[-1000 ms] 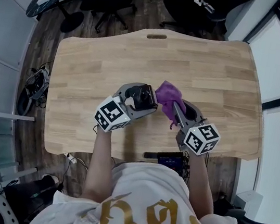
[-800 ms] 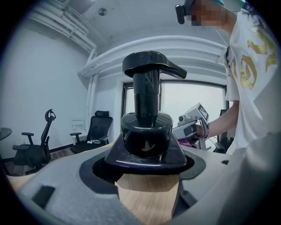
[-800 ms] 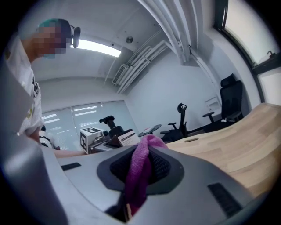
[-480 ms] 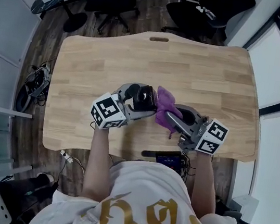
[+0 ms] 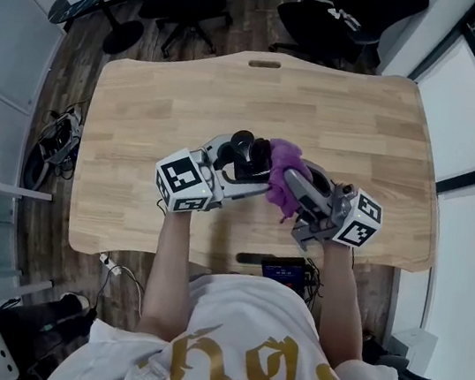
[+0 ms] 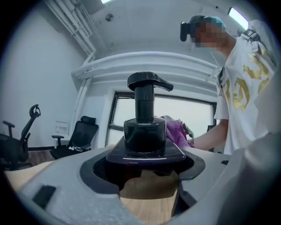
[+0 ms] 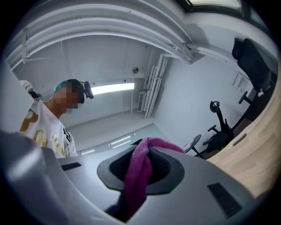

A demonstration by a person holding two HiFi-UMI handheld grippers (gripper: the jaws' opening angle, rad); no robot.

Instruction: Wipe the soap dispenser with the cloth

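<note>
While the left gripper [image 5: 234, 164] clamps the shoulder of the black soap dispenser [image 6: 145, 129] and holds it over the middle of the worktop [image 5: 143, 107], the right gripper [image 7: 142, 166] pinches a fold of the purple cloth [image 5: 281, 172] just to the right of the dispenser.

**Risks.**
- The cloth is caught only by a narrow twisted fold. Dragging it over the dispenser could probably pull it out of the right gripper.
- A sideways push from the right may turn or tilt the dispenser in the left gripper's hold, since the grip sits high on the body.
- The pump head stands free above the grip. A stroke passing over it might press it and release soap onto the cloth or worktop.
- The two grippers work close together, so a wide stroke could knock one against the other.

**Hidden or uncertain.**
- The left gripper covers the lower body and base of the dispenser, so it cannot be told whether the base rests on the worktop or hangs above it.
- Cloth and dispenser look touching or nearly so in the head view, but the contact line is not visible.
- The right gripper view looks up towards the ceiling and shows no part of the dispenser.
- The near edge of the worktop is cut off by the person's arms and shirt.
</note>
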